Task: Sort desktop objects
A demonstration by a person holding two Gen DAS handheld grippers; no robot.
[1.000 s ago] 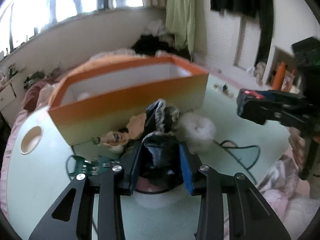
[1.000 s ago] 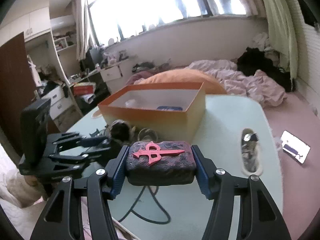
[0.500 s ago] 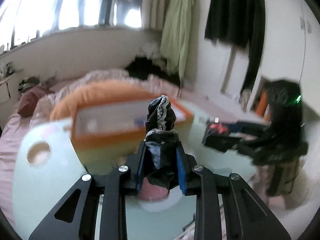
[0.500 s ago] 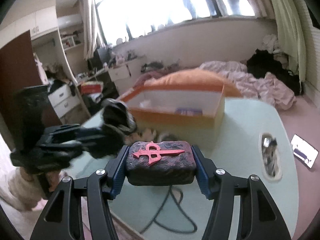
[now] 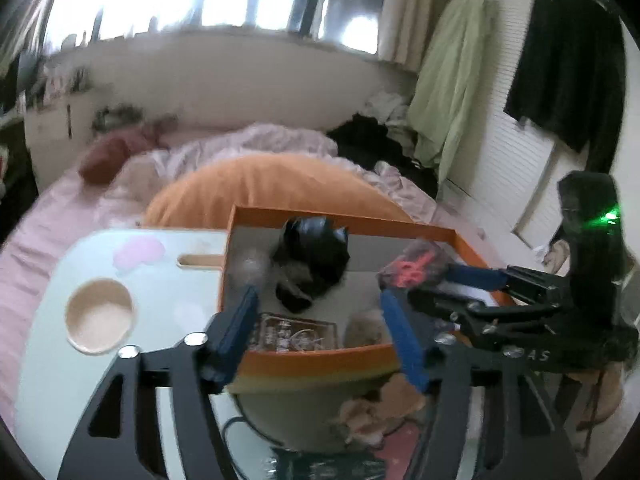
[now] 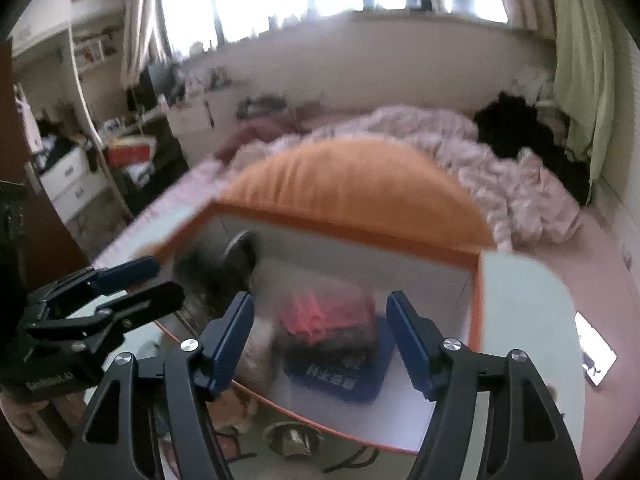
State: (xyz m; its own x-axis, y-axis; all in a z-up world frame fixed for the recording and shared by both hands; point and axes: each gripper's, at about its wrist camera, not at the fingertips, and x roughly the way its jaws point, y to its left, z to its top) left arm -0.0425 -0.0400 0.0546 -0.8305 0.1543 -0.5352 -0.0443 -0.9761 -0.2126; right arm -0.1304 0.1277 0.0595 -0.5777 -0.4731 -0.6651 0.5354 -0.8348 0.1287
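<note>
The orange box (image 5: 420,227) stands on the pale green table (image 5: 168,280), and both grippers hover over it. My left gripper (image 5: 320,320) is opening, with nothing touching its blue pads. Just beyond them a black lace-trimmed cloth (image 5: 312,260) drops into the box. My right gripper (image 6: 320,330) is opening too. The dark block with a red emblem (image 6: 324,320) shows blurred between and below its pads, free of them, above a blue item (image 6: 340,376) in the box. In each view the other gripper shows at the side: right gripper (image 5: 432,286), left gripper (image 6: 164,280).
A clear packet (image 5: 292,334) and a fluffy thing (image 6: 256,344) lie in the box. Plush items (image 5: 380,404) and a black cable (image 5: 236,424) sit before its near wall. A round recess (image 5: 98,316) is in the table. Behind is a bed with an orange pillow (image 6: 352,184). A phone (image 6: 598,356) lies on the floor.
Both grippers moved forward over the box and opened. The black cloth left the left pads and the dark block left the right pads; both are dropping into the box.
</note>
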